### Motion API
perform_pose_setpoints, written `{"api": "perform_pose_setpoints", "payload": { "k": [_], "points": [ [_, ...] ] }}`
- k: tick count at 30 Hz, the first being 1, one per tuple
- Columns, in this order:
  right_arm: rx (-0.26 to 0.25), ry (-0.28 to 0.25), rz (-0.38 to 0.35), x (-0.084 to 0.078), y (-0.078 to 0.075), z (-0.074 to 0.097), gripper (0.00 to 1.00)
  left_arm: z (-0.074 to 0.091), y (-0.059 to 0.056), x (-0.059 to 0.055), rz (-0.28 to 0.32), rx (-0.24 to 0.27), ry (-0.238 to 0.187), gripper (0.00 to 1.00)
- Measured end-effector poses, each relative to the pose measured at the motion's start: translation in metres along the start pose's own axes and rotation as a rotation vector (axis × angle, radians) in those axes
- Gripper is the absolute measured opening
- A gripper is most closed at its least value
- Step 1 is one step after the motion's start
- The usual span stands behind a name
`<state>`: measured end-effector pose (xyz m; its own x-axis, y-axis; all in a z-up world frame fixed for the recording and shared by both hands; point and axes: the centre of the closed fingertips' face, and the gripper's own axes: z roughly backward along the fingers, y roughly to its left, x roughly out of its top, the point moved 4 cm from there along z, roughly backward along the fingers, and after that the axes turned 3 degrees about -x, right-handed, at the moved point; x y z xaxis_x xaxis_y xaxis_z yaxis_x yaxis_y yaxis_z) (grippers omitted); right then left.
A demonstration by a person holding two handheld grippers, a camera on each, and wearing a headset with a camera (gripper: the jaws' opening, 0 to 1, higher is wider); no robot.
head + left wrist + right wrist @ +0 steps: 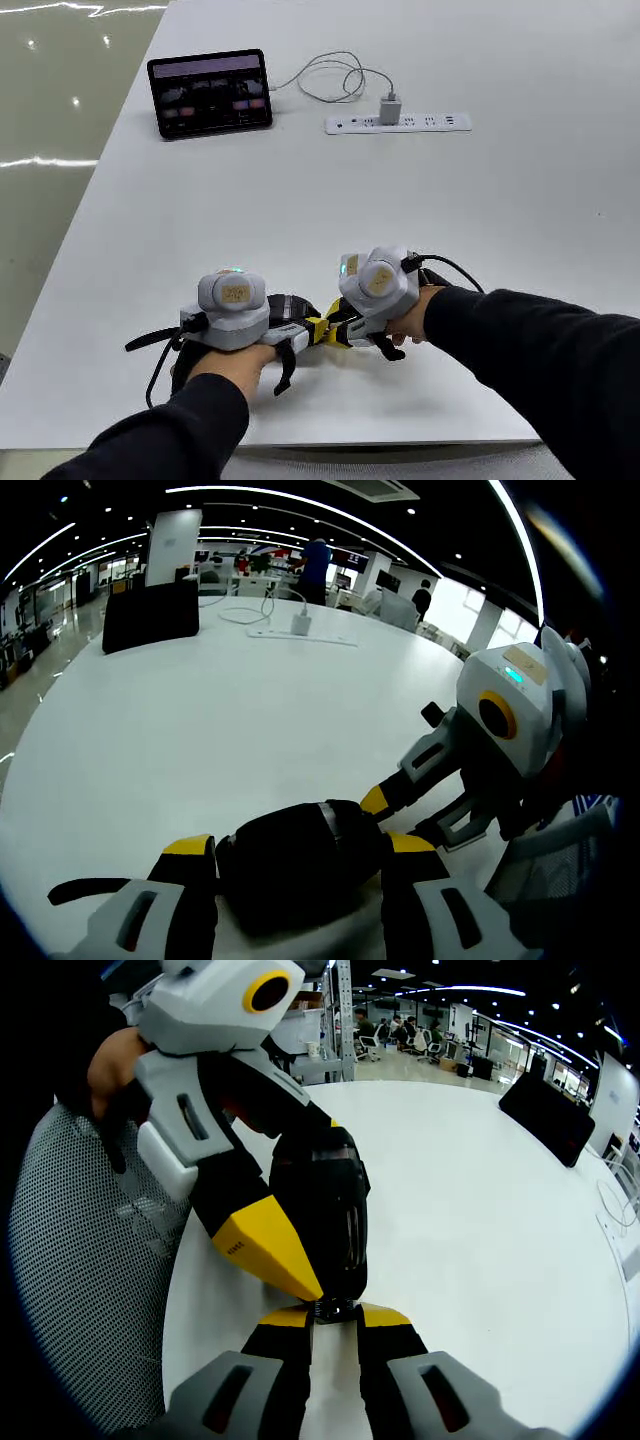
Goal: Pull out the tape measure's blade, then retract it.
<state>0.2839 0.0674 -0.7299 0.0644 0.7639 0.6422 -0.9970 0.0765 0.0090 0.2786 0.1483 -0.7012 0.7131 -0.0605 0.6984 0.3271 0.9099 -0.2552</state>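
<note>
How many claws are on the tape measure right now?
2. Left claw clamps the black tape measure around its body; right claw is pinched shut at the case's mouth, apparently on the blade tip.

Head view looks down across the white table (450, 200) from its near edge; both gripper views sit low at tabletop, facing each other, close on the same black tape measure (300, 865).
</note>
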Motion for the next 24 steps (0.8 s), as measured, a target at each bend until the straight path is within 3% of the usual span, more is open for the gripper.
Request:
{"api": "perform_pose_setpoints", "payload": {
  "k": [6,10,16,17,18,19,20,21,23,24],
  "points": [
    [-0.014,-0.002,-0.031,-0.001,0.0,0.001,0.15,0.003,0.007,0.005,-0.022,0.01,-0.013,0.73],
    [-0.02,0.003,-0.043,-0.005,0.001,0.006,0.19,0.002,0.013,0.01,-0.044,0.018,-0.023,1.0],
    [-0.036,-0.014,-0.074,-0.005,-0.002,0.016,0.24,0.003,0.005,0.011,-0.051,-0.09,-0.004,1.0],
    [-0.039,-0.018,-0.079,-0.004,-0.003,0.018,0.24,0.004,0.002,0.006,-0.039,-0.136,0.042,0.96],
    [-0.041,-0.02,-0.079,-0.004,-0.004,0.02,0.25,0.004,0.005,0.006,-0.043,-0.131,0.049,0.94],
    [-0.047,-0.026,-0.082,-0.003,-0.006,0.022,0.25,0.002,0.004,0.012,-0.064,-0.156,-0.006,0.98],
    [-0.052,-0.032,-0.088,-0.002,-0.007,0.024,0.26,0.004,0.004,0.015,-0.066,-0.167,-0.022,0.99],
    [-0.055,-0.039,-0.096,-0.001,-0.008,0.026,0.27,0.005,0.006,0.015,-0.068,-0.165,-0.016,1.0],
    [-0.067,-0.053,-0.107,0.001,-0.01,0.031,0.28,0.007,0.004,0.018,-0.106,-0.208,-0.023,1.0],
    [-0.073,-0.058,-0.108,0.0,-0.011,0.034,0.28,0.008,0.006,0.018,-0.147,-0.208,-0.003,1.0]
  ]
}}
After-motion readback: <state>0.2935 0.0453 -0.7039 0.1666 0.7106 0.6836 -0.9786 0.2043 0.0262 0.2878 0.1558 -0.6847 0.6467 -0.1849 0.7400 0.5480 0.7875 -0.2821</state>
